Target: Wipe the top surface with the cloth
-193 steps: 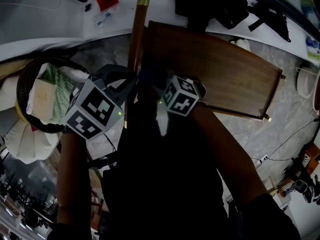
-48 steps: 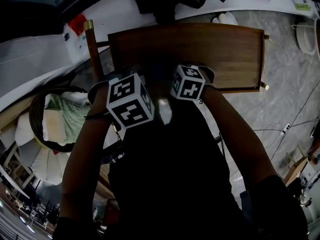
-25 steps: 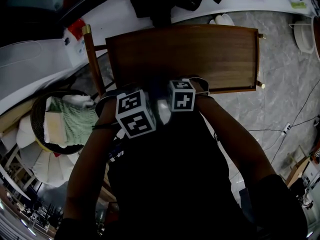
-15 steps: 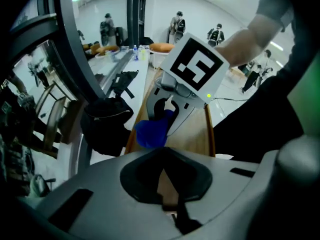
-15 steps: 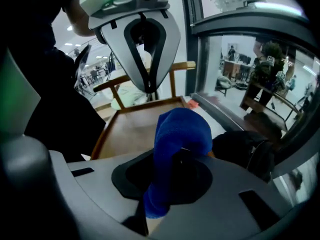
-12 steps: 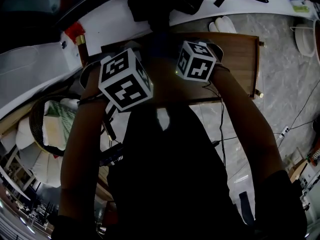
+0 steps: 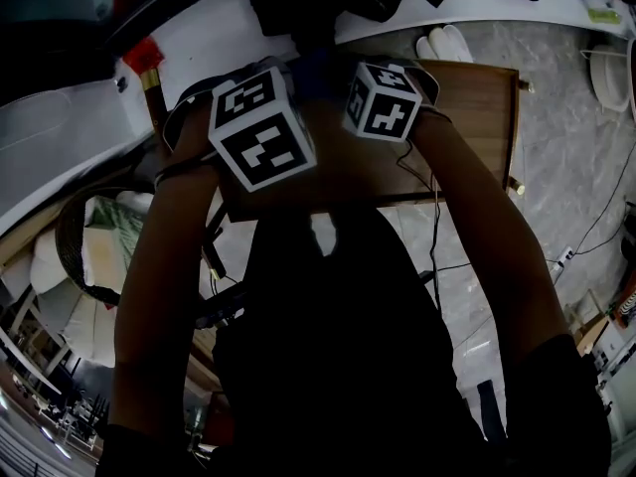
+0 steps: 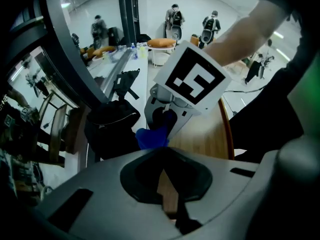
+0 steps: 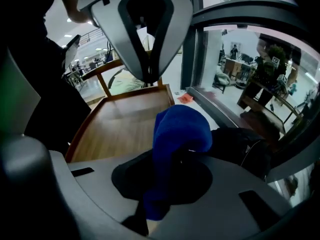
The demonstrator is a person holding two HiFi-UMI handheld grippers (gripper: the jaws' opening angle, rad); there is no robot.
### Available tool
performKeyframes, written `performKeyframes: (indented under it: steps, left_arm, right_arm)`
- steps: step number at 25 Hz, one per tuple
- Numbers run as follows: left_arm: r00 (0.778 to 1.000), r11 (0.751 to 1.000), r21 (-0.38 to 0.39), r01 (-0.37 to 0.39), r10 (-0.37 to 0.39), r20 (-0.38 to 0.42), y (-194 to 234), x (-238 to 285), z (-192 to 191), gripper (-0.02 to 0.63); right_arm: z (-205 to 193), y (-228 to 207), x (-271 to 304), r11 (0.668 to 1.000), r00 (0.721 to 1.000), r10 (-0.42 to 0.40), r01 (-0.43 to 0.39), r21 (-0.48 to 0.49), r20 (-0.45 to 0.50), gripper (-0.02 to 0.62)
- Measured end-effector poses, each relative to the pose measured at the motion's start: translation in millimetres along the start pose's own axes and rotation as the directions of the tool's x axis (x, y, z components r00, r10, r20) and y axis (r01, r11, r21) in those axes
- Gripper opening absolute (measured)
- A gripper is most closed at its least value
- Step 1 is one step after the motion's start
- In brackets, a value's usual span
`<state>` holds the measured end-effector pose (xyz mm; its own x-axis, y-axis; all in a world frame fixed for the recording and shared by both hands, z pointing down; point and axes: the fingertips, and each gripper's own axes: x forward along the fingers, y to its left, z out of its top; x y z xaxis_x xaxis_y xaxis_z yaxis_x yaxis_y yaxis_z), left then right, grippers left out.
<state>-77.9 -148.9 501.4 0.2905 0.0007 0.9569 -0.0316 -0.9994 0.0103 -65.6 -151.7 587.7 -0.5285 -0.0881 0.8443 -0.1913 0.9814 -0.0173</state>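
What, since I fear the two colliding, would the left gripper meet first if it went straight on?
Probably the right gripper, straight ahead with the blue cloth in its tongs; depth is unclear.

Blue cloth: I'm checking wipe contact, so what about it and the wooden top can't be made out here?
Right gripper view: the right gripper holds the blue cloth in its tongs, but its body hides whether the cloth meets the wooden top.
Left gripper view: the body of the left gripper cuts off the cloth's lower end.
Head view: dark; the arms cover the cloth and the top's middle.
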Motion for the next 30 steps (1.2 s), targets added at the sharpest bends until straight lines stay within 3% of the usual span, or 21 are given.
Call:
performKeyframes:
  steps: [9, 21, 30]
  left_arm:
    - [0.999, 0.999, -0.017, 0.033, -0.033, -0.003, -30.6, -0.8, -12.6, 0.008]
    - [0.991, 0.990, 0.055, 0.129, -0.128, -0.037, -119.1, 6.0, -26.5, 0.009]
    - [0.973, 0.969, 0.104, 0.225, -0.218, -0.070, -182.5, 11.9, -30.1, 0.008]
  right_arm:
    - [-4.1, 23.4, 0.0, 0.998, 0.998, 0.064, -0.064, 0.001, -0.027, 0.067]
    - [-23.3, 136.4, 3.2, 0.984, 0.984, 0.174, -0.172, 0.055, -0.037, 0.067]
    - [-31.5, 203.0, 0.6, 0.965, 0.965, 0.257, -0.253, 0.074, -0.044, 0.067]
